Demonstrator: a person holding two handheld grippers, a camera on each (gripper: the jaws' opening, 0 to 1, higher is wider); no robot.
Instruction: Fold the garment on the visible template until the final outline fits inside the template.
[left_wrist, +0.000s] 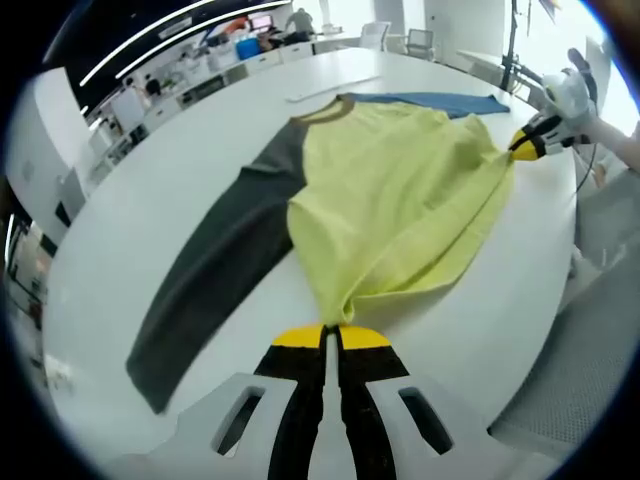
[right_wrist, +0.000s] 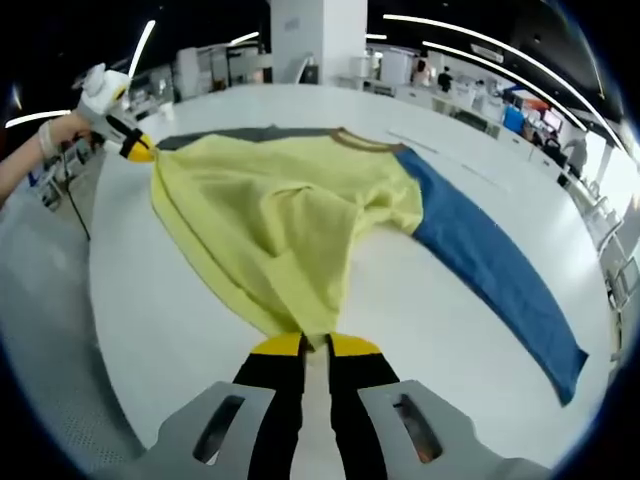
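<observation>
A long-sleeved shirt lies spread on a white table (left_wrist: 180, 170). Its body is yellow (left_wrist: 400, 190) (right_wrist: 270, 220), one sleeve dark grey (left_wrist: 215, 260) (right_wrist: 235, 133), the other blue (left_wrist: 440, 102) (right_wrist: 490, 270), with a brown collar (left_wrist: 325, 110) (right_wrist: 360, 140). My left gripper (left_wrist: 331, 338) is shut on one corner of the yellow hem, which bunches at its yellow tips. My right gripper (right_wrist: 316, 345) is shut on the other hem corner; it appears in the left gripper view at the far right (left_wrist: 530, 145). The left gripper appears at the upper left of the right gripper view (right_wrist: 135, 150), held by a gloved hand (right_wrist: 100, 90).
A thin white strip (left_wrist: 330, 90) lies on the table beyond the collar. The table's edge runs close by both grippers, with grey floor (right_wrist: 50, 330) beyond. Desks, chairs and people stand far back in the room.
</observation>
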